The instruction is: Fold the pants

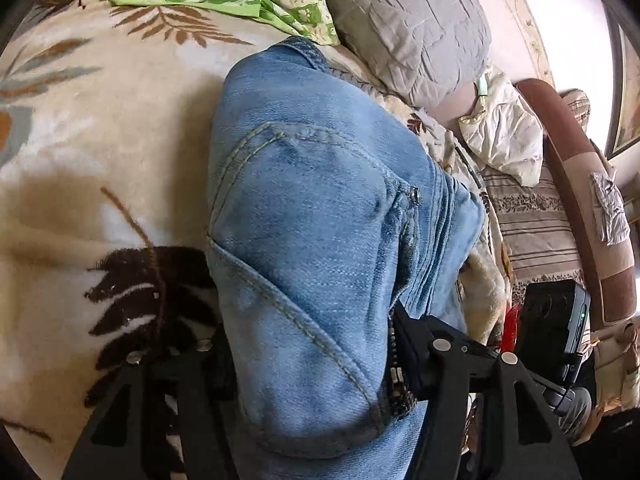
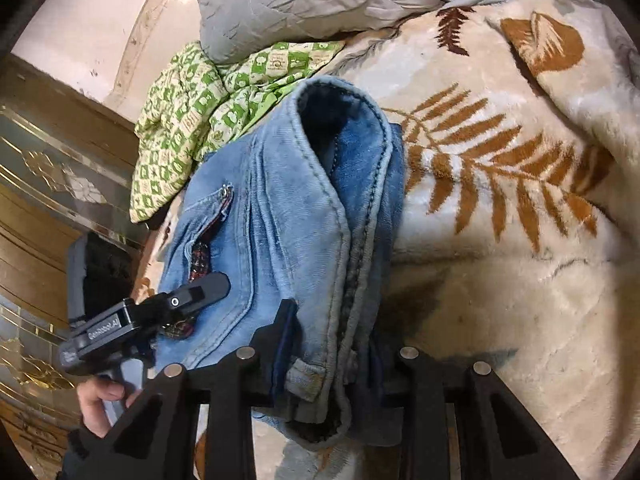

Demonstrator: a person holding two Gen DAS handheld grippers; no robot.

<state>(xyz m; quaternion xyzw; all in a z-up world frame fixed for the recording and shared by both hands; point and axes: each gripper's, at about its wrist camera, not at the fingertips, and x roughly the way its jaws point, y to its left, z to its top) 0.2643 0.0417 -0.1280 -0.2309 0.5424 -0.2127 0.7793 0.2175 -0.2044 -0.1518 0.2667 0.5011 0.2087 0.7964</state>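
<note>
jeans [image 1: 320, 216] folded, on leaf-print blanket [image 1: 100, 128] of bed | L gripper [image 1: 304, 360] jaws clamped on zip end | R gripper [image 2: 332, 344] clamped on waistband edge, prob to keep layers together for next fold

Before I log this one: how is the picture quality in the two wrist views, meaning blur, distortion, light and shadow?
Left wrist view: strong fisheye bend with dark corners, jeans sharp, wall at the upper right washed out by bright light. Right wrist view: the same bend and dark rim, blanket crisp, a soft shadow on it beside the jeans, no motion blur.
</note>
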